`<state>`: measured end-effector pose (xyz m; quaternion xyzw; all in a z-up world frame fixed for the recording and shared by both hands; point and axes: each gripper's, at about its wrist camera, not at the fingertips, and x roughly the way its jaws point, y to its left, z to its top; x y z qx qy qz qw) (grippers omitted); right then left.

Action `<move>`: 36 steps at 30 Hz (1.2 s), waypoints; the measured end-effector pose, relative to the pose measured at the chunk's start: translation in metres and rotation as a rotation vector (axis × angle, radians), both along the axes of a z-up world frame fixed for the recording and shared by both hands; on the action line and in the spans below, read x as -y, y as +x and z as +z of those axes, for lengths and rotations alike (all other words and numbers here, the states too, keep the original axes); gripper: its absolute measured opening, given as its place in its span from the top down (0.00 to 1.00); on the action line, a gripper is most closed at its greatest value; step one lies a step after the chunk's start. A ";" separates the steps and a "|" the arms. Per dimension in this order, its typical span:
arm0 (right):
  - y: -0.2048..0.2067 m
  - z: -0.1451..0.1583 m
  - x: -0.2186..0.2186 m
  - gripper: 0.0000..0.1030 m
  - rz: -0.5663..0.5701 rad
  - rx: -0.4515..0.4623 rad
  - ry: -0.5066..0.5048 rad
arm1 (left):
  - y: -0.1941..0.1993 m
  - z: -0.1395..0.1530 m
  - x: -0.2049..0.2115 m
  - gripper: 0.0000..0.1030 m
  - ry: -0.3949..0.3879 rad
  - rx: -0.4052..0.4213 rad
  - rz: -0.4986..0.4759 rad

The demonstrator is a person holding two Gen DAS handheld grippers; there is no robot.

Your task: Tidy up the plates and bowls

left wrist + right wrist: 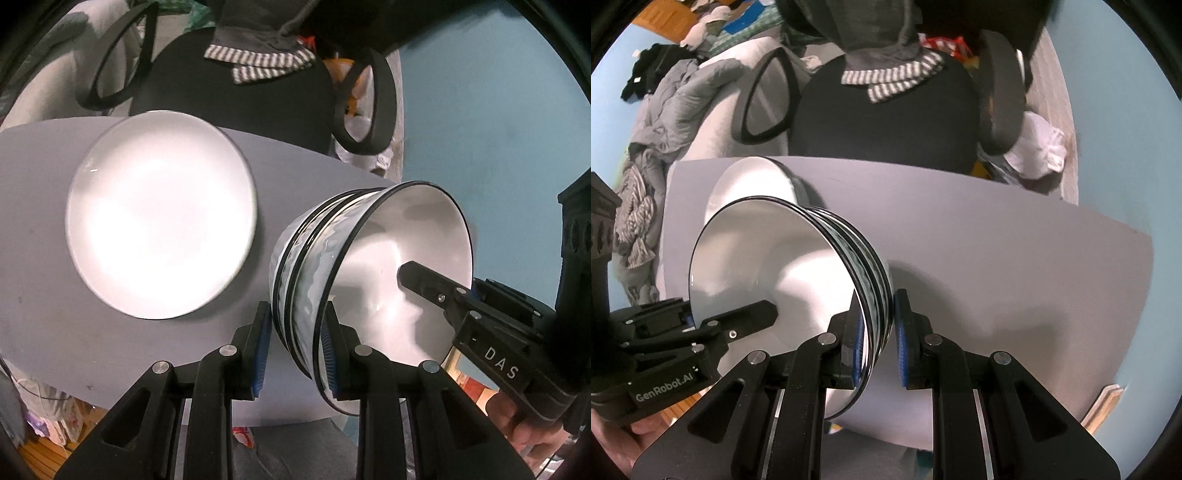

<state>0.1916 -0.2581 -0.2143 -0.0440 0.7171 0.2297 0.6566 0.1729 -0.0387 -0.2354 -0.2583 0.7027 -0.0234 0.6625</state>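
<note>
Above the grey worktop (55,221), beside the white plate (160,218), both grippers' jaws clamp a tilted stack of black-rimmed bowls (369,266): left gripper (295,354) and right gripper (877,347) each pinching the rims.

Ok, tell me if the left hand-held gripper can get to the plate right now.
Probably not yet: the left hand-held gripper is shut on the stacked bowls' rims. The plate lies uncovered just beyond on the table, so only that load blocks it.
</note>
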 end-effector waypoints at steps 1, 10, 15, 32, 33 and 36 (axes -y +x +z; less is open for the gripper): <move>0.000 0.001 -0.007 0.86 0.006 0.004 0.001 | -0.002 0.001 -0.006 0.75 0.000 0.002 0.008; -0.002 0.008 -0.063 0.86 0.057 0.025 0.009 | -0.014 0.001 -0.056 0.75 -0.005 0.005 0.065; -0.003 0.001 -0.092 0.86 0.077 0.017 0.009 | -0.022 0.000 -0.077 0.75 0.007 -0.006 0.091; -0.003 -0.028 -0.143 0.86 0.103 -0.030 0.009 | -0.025 -0.019 -0.112 0.75 0.029 -0.048 0.115; -0.002 -0.030 -0.144 0.86 0.100 -0.030 0.010 | -0.025 -0.019 -0.113 0.75 0.030 -0.047 0.111; -0.001 -0.033 -0.145 0.86 0.096 -0.034 0.009 | -0.025 -0.019 -0.113 0.75 0.031 -0.049 0.109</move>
